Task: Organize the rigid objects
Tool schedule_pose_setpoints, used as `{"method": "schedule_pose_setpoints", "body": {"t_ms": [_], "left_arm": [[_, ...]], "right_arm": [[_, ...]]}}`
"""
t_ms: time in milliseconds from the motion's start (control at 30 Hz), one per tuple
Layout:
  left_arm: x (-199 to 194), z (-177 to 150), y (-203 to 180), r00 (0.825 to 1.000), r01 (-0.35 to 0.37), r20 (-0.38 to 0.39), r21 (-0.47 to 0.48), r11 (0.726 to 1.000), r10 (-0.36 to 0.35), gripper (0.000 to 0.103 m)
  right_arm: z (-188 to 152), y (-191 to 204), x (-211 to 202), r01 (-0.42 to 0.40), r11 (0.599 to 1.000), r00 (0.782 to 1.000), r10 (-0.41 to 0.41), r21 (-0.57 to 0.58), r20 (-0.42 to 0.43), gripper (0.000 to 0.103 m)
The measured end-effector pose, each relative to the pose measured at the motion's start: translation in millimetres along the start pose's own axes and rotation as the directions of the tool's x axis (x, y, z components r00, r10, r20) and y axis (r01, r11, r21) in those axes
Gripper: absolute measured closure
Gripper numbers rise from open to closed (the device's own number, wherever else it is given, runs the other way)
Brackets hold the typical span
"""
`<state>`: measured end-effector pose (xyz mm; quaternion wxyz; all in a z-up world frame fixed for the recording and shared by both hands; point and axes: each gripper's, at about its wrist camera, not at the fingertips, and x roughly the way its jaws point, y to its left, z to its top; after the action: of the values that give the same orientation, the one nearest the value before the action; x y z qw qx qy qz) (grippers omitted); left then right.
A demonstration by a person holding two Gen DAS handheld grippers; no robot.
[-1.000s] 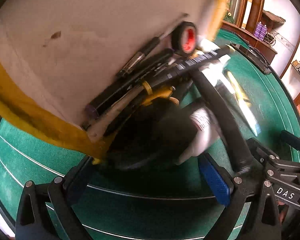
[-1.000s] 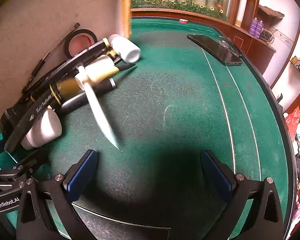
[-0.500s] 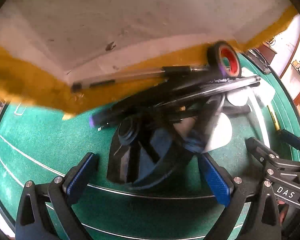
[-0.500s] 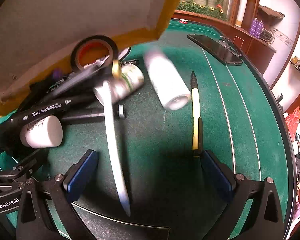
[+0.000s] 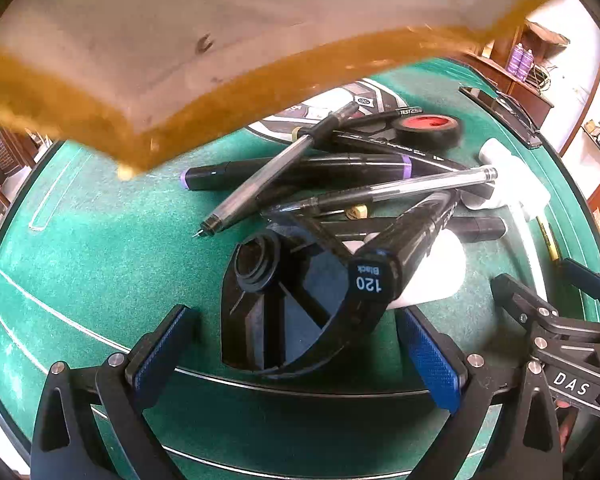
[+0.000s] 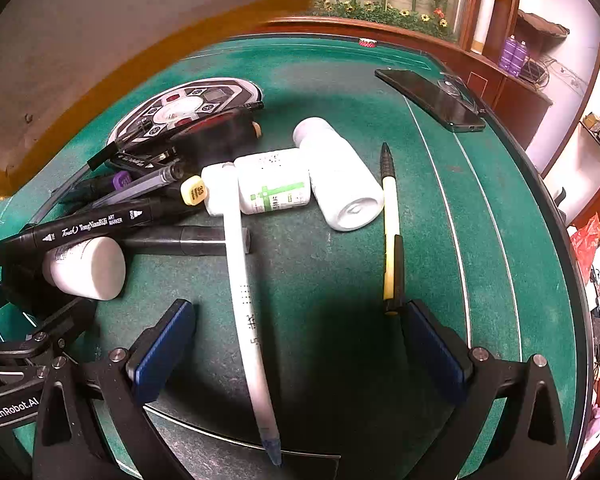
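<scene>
While heaped loose on the green felt:
Pile: markers, pens, bottles, tape; crossed and overlapping, unsorted.
Black marker (image 5: 404, 256): end cap marked 120 Black, propped on a black plastic fan-shaped piece (image 5: 284, 308); sits between the left gripper (image 5: 296, 344) fingers, slightly ahead of the pads.
Clear pens (image 5: 260, 176): two, crossed over a purple-banded marker (image 5: 300, 168).
Tape roll (image 5: 428, 130): black with red core, flat at far edge of pile.
White brush pen (image 6: 244, 292): long, lying between the right gripper (image 6: 296, 352) fingers, tip towards camera, touching neither pad.
White bottles (image 6: 340, 176): two side by side just beyond the pen's cap; a third (image 6: 86, 268) near left under the art marker (image 6: 92, 228).
Yellow pen (image 6: 390, 232): apart from the pile, its end just beside the right pad.
Box (image 5: 220, 32): tan inside, yellow rim, blurred, tilted overhead; no contents seen in it.
Left gripper: spread wide, holding nothing.
Right gripper: spread wide, holding nothing.
Progress: judged at the very start; nothing grouped or placed, all sorting left.
Surroundings: green table (image 6: 480, 184), phone (image 6: 432, 98) at far edge.
</scene>
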<state>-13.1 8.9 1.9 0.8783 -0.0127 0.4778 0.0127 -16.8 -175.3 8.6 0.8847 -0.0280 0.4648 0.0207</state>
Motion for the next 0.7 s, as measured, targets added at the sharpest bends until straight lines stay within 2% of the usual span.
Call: {"method": "schedule_pose_setpoints", "body": {"t_ms": [700], "left_arm": [[0.5, 0.2, -1.0, 1.0, 0.0, 0.0, -0.001, 1.0, 0.0, 0.001]], "right_arm": [[0.7, 0.8, 0.4, -0.002, 1.0, 1.0, 0.002, -0.004, -0.001, 0.0]]}}
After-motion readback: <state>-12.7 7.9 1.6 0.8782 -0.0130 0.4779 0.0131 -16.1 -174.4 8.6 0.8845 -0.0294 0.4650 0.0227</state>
